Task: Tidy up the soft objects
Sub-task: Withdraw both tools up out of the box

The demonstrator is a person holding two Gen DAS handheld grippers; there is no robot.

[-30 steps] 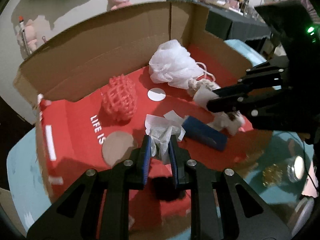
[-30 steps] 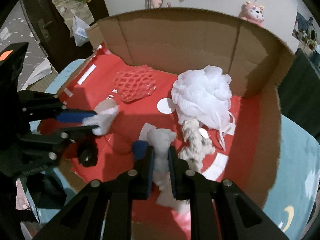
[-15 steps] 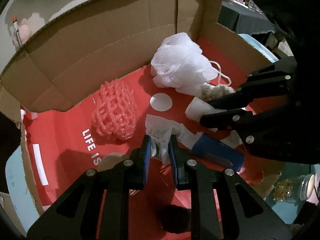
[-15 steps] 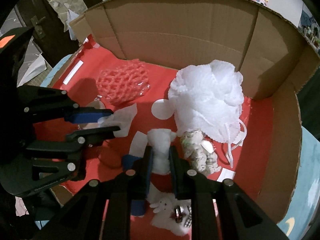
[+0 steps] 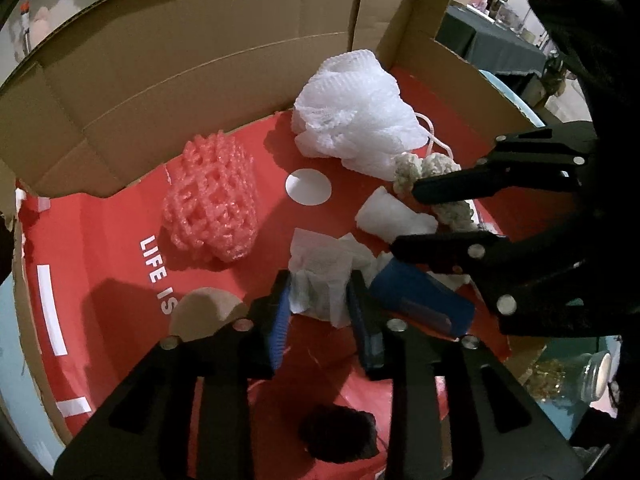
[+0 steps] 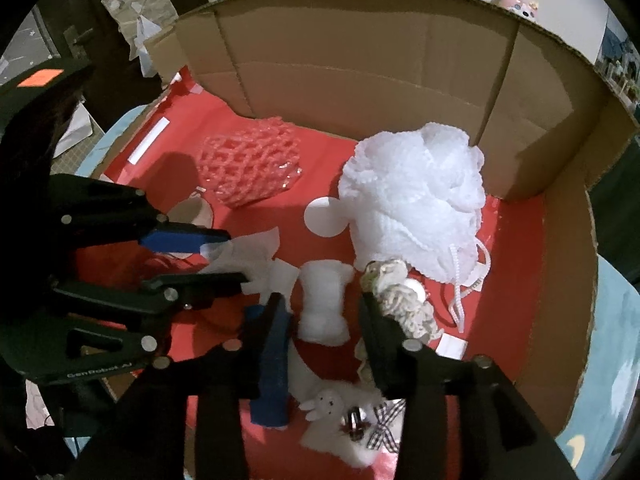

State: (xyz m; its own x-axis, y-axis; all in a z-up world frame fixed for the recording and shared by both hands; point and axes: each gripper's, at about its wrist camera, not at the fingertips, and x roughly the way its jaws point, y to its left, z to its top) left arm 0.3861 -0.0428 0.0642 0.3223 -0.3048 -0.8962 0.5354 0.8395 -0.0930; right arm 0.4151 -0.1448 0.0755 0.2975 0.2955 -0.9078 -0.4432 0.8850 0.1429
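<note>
Soft things lie scattered on the red floor of an open cardboard box (image 5: 200,80). Farthest left is a pink foam net (image 5: 210,204), lying clear of both tongs. Next comes a crumpled white tissue (image 5: 324,276): the left tongs (image 5: 320,304) stand spread around its near edge, the paper sitting between the two blue-padded tips with a gap visible on each side, so nothing is pinched. Just right of the tissue is a blue cloth roll (image 5: 420,300), lying beside the right-hand tip of the left tongs. Behind these a white mesh bath puff (image 5: 360,120) rests near the back wall, with a knotted cream rope (image 5: 436,184) trailing out from under it.

From the right wrist view, the right tongs (image 6: 324,304) are also spread wide. A small white fluffy roll (image 6: 324,304) lies loose between their tips, touching neither. The blue cloth roll (image 6: 272,376) lies along the left tip, the cream rope (image 6: 404,304) against the right one, and a white bunny toy (image 6: 332,412) sits under the tongs' base.
</note>
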